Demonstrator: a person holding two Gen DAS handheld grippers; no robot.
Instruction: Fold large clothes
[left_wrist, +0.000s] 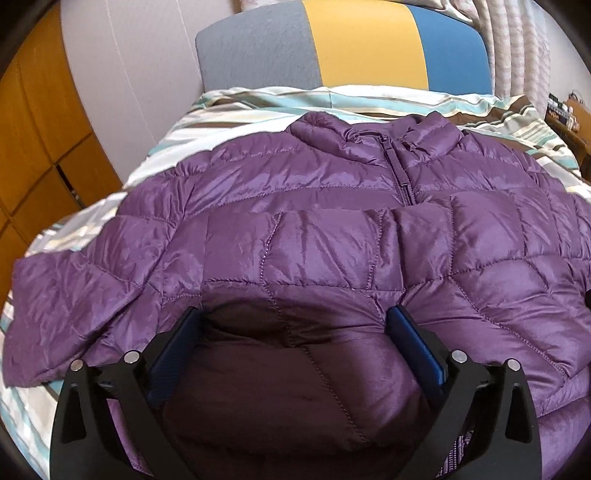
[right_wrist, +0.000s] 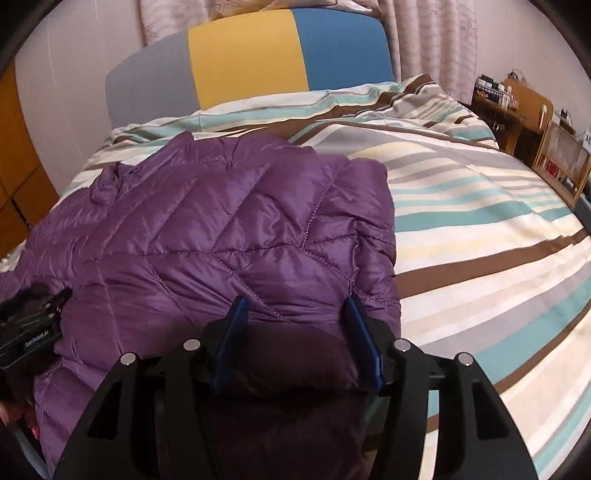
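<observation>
A big purple puffy jacket (left_wrist: 295, 229) lies flat on the bed (right_wrist: 480, 240). The bed has a cover with stripes of white, blue-green, grey and brown. The jacket is on the side of the bed away from the wooden desk (right_wrist: 528, 118), and its collar and zipper (left_wrist: 400, 173) point toward the headboard (left_wrist: 369, 44), which is grey, yellow and blue. One sleeve (left_wrist: 74, 314) sticks out toward the orange cupboard (left_wrist: 33, 147). The other sleeve is folded over the jacket's front.

The left gripper (left_wrist: 295, 332) sits low over the bottom part of the jacket, far from the headboard. Its two blue fingers (left_wrist: 173, 354) are spread very wide. Puffy cloth bulges up between them, but the pads do not squeeze it.

The right gripper (right_wrist: 295, 317) is at the jacket's edge nearest the bare striped cover. Its blue fingers (right_wrist: 229, 339) are about half apart, with a dark fold of the jacket between them. I cannot tell if they pinch it or just rest beside it.
</observation>
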